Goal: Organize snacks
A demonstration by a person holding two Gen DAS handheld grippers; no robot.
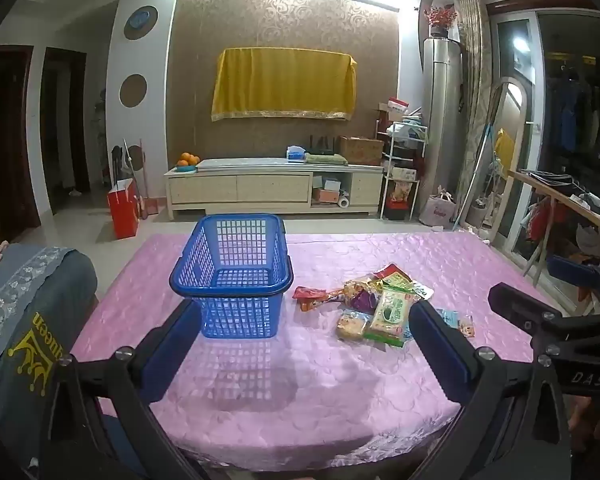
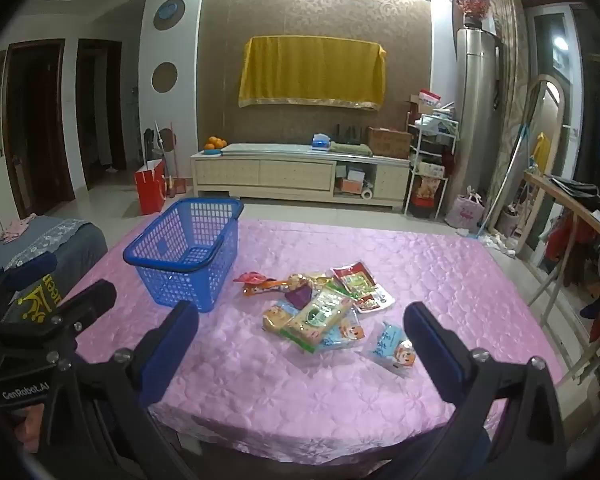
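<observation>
Snack packets [image 2: 320, 308] piled on pink bench [image 2: 440, 280], blue basket [image 2: 184, 256] at 10 o'clock, left tool [image 1: 300, 334] spread, right tool [image 2: 300, 332] spread, both holding nothing

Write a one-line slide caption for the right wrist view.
Open right gripper faces snack packets piled beside an empty blue basket on a pink tablecloth.

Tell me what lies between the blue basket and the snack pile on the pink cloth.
Nothing: only bare pink cloth separates the blue basket from the snack pile; the right wrist view shows the gap most clearly.
</observation>
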